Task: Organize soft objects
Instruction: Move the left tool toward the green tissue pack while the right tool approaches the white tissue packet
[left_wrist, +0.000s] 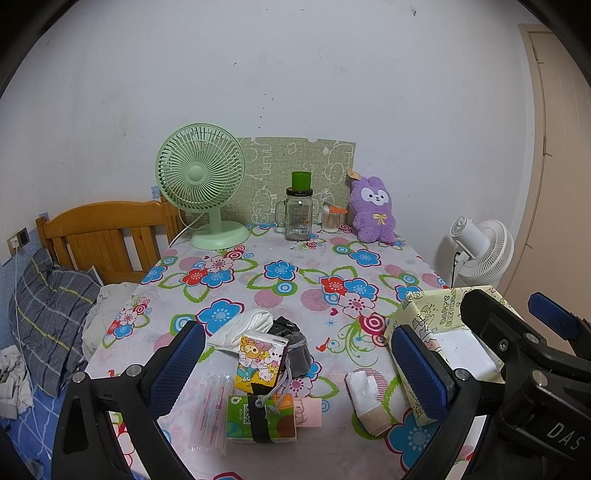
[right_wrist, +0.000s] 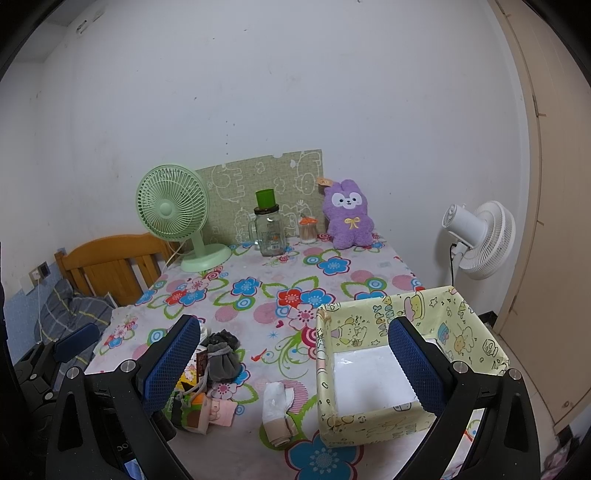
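Note:
A heap of soft things lies at the near edge of the flowered table (left_wrist: 295, 266): a cartoon tissue pack (left_wrist: 260, 362), a green tissue pack (left_wrist: 258, 417), a grey drawstring pouch (left_wrist: 293, 345), a folded white cloth (left_wrist: 245, 328) and a small pink item (left_wrist: 308, 411). A white and beige rolled cloth (right_wrist: 277, 410) lies between the heap and the yellow cartoon box (right_wrist: 369, 424), whose white floor is bare. My left gripper (left_wrist: 299, 369) hangs open over the heap. My right gripper (right_wrist: 295, 363) is open, its right finger over the box. A purple plush (right_wrist: 349, 216) sits at the back.
A green desk fan (left_wrist: 201, 184), a glass jar with a green cup on it (left_wrist: 299, 214) and a cotton swab jar (left_wrist: 330, 219) stand along the back wall. A white fan (right_wrist: 480, 240) is off the table's right side. A wooden headboard (left_wrist: 103, 236) and pillow (left_wrist: 51, 314) are left.

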